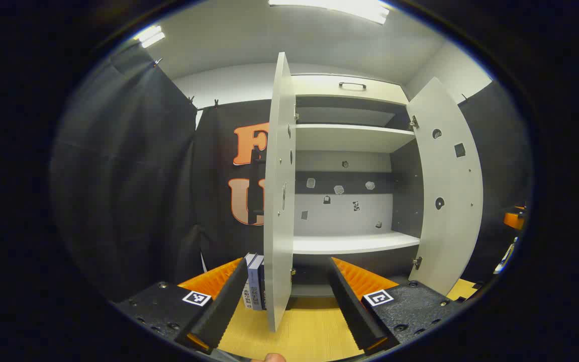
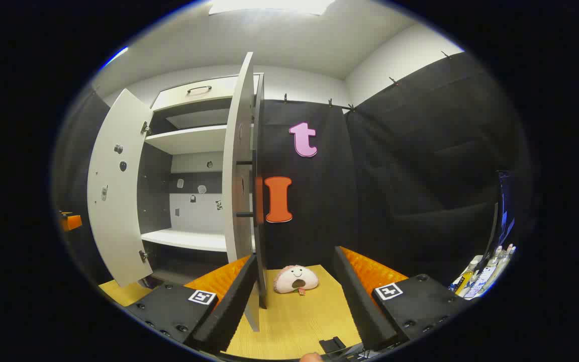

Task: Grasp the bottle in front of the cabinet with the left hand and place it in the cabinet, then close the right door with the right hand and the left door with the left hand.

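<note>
Left gripper [image 1: 285, 296]: fingers spread wide, nothing held between them; black ribbed pads [image 1: 224, 306] on orange bodies.
Right gripper [image 2: 294, 301]: likewise spread wide and empty, the same black ribbed pads [image 2: 355, 296] seen low in the right gripper view.
Key relation: the left door [image 1: 278, 201] is seen edge-on, straight ahead between the left gripper's fingers; the right door [image 2: 242, 191] is seen edge-on just inside the right gripper's left finger. Each door is judged nearest to the hand the task assigns to it.
Long axes: both doors stand upright, swung outward from the cabinet [image 1: 352, 138].
Bottle: cannot be made out on the shelves or on the table in front; its place cannot be told.
Step judged: door closing, the right door first.
Doors: flat pale panels, smooth, with small holes and metal hinges; a dark bar handle [image 2: 245, 188] is borne on the right door's outer face.
Cabinet: pale shelves, dark side walls, small stickers on the back.
Table [image 2: 299, 322]: light wood grain.
Other things: books [image 1: 255, 281] upright beside the left door; a plush toy [image 2: 295, 279] lying beyond the right door.
</note>
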Action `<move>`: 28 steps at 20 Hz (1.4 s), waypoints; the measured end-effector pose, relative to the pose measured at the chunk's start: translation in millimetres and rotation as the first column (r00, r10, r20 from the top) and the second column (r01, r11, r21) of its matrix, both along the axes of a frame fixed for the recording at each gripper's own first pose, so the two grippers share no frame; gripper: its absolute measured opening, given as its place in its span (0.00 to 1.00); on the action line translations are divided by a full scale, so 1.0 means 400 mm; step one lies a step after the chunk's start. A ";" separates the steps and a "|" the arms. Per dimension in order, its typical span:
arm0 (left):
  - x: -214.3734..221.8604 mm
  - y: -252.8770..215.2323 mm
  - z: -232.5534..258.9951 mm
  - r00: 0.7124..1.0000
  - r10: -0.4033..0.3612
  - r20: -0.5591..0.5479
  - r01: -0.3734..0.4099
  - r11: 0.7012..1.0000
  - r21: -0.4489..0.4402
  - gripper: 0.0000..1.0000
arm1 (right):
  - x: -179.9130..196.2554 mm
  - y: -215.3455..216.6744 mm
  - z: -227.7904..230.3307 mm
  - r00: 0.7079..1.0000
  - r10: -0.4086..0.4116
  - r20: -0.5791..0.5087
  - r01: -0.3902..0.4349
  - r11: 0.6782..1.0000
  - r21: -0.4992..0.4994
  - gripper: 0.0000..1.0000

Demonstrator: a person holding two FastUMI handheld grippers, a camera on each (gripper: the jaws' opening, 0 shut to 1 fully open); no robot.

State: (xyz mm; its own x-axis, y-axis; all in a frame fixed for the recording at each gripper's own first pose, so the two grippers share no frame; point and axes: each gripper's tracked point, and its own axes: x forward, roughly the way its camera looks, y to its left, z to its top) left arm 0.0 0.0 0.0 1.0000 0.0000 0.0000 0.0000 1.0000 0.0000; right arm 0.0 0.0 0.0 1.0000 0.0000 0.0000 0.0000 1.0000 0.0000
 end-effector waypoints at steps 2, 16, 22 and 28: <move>0.006 -0.005 0.001 1.000 -0.009 0.002 0.009 1.000 0.004 0.95 | 0.008 0.011 -0.007 1.000 0.011 -0.008 -0.011 1.000 0.008 0.90; 0.033 -0.022 -0.012 1.000 -0.014 -0.019 0.014 1.000 0.024 0.95 | 0.037 0.065 -0.008 0.998 0.057 -0.022 -0.057 0.998 0.004 0.90; 0.052 -0.085 -0.044 0.998 -0.058 -0.021 0.059 0.997 0.044 0.95 | 0.039 0.060 -0.011 0.998 0.054 -0.027 -0.054 0.998 0.017 0.90; 0.091 -0.183 -0.130 0.993 -0.114 -0.023 0.115 0.991 0.069 0.95 | 0.041 0.057 -0.021 0.998 0.058 -0.039 -0.057 0.998 0.020 0.90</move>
